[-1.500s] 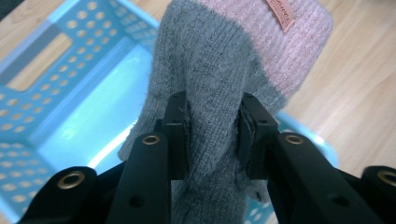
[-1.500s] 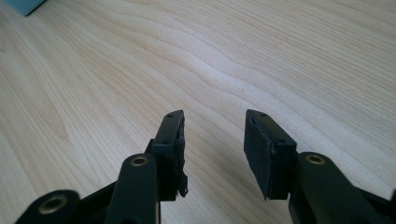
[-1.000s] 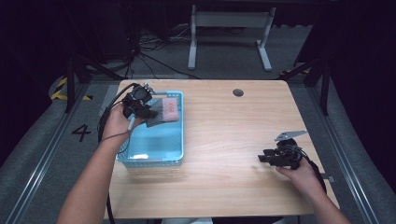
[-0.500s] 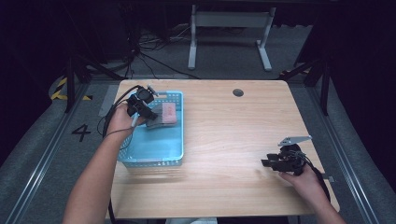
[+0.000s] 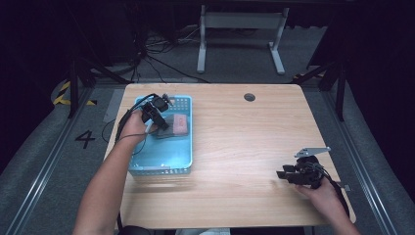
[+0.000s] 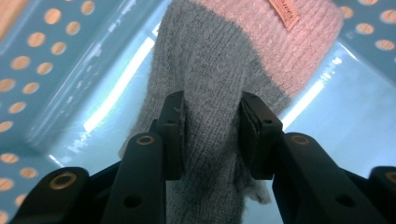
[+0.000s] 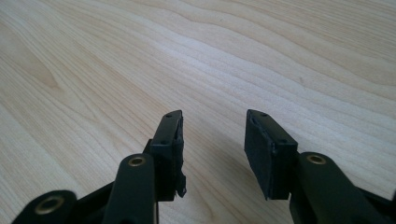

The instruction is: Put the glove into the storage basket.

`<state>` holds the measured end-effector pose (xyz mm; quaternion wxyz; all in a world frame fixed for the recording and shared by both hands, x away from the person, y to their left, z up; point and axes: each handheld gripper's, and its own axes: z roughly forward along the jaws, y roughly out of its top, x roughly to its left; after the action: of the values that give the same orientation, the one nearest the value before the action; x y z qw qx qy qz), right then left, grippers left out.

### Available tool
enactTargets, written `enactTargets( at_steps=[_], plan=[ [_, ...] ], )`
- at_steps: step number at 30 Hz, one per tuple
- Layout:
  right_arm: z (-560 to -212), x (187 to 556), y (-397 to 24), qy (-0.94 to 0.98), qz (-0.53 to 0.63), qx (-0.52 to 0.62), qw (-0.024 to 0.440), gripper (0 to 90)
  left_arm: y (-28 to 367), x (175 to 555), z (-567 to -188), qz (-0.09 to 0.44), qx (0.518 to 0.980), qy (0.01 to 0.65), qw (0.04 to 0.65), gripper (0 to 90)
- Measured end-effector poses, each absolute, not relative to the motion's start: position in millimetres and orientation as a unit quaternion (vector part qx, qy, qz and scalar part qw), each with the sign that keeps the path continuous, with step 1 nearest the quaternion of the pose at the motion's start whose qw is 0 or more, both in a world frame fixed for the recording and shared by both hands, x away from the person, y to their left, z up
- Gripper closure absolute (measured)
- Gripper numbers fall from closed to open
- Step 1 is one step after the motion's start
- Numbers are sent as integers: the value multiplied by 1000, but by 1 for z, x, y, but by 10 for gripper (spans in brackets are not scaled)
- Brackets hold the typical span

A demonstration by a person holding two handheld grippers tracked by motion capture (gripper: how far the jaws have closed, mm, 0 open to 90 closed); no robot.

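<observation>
A grey-and-pink knitted sock (image 6: 219,70) lies in the blue perforated basket (image 5: 161,159) near the counter's (image 5: 235,137) far left corner. The left gripper (image 6: 211,135) has its fingers (image 6: 172,130) pressed against the sock's grey part, having just eased slightly wider. The right gripper (image 7: 212,149), fingers apart with nothing between them, hovers near the counter's right front corner.

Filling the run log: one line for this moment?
left gripper: jaws just opened a little, sock between them | sock: over blue basket | right gripper: open, empty, low over table
</observation>
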<state>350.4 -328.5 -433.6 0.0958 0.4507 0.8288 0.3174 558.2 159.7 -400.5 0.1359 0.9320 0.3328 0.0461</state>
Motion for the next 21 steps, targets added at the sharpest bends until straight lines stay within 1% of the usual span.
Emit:
enactTargets(
  at_steps=[1,6,8,9,11,12,13,14,16,18,21],
  plan=[
    [-433,350,-329,827,318,453,97,562,160,559,-402,39,932,333,134,648],
    [-434,350,-328,828,318,452,95,562,159,562,-409,40,934,332,128,623],
    [-434,350,-326,829,319,449,94,562,160,563,-411,44,933,332,128,599],
    [-434,350,-326,830,319,447,94,562,159,563,-412,48,935,327,129,570],
    [-434,350,-326,831,319,446,94,554,161,562,-412,50,935,324,137,509],
    [-433,350,-327,830,319,447,97,554,162,562,-411,50,932,330,144,507],
    [-433,350,-328,829,321,447,95,553,162,562,-411,50,932,330,144,482],
    [-433,350,-328,829,321,447,95,553,162,561,-410,52,931,331,149,482],
    [-432,352,-328,829,323,446,96,544,166,558,-403,54,922,340,175,437],
    [-433,354,-327,829,323,446,96,542,168,554,-397,62,918,345,185,414],
    [-433,358,-324,833,323,439,94,537,170,545,-385,68,912,347,207,412]
  ],
)
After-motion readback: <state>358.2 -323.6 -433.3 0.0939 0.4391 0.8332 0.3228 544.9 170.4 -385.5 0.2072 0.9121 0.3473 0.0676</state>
